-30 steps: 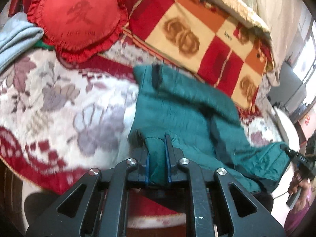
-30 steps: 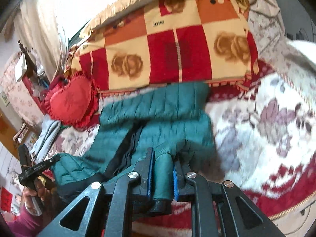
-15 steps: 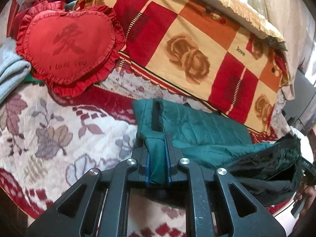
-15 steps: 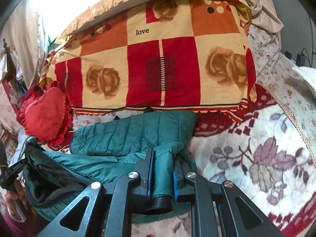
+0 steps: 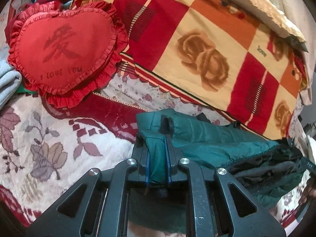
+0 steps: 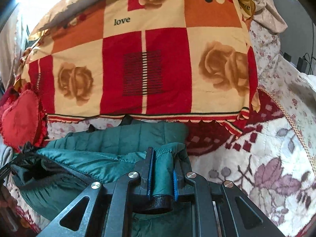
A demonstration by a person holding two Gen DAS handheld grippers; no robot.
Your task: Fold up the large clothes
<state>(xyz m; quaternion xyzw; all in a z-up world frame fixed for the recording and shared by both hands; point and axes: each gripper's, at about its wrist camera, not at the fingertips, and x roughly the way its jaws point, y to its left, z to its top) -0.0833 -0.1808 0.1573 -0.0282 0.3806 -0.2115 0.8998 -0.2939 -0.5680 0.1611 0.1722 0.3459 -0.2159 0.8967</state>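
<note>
A dark green quilted jacket [image 5: 213, 138] lies on the floral bed cover, near the checked quilt. My left gripper [image 5: 157, 138] is shut on a fold of the jacket's green fabric, carried over the lower layer. My right gripper [image 6: 163, 155] is shut on another part of the jacket [image 6: 118, 140], a sleeve end with a black ribbed cuff [image 6: 158, 201] between its blue pads. The jacket's black lining [image 5: 266, 167] sags open between the two grippers.
A red heart-shaped cushion [image 5: 63, 53] lies at the back left, with a light blue folded cloth [image 5: 7, 85] beside it. A folded red, orange and cream checked quilt [image 6: 148, 59] stands just behind the jacket. The floral bed cover [image 6: 266, 158] extends on both sides.
Both grippers have carried the jacket's near edge forward over the rest of it, toward the checked quilt. The visible jacket area has become shorter. Both grips are unchanged.
</note>
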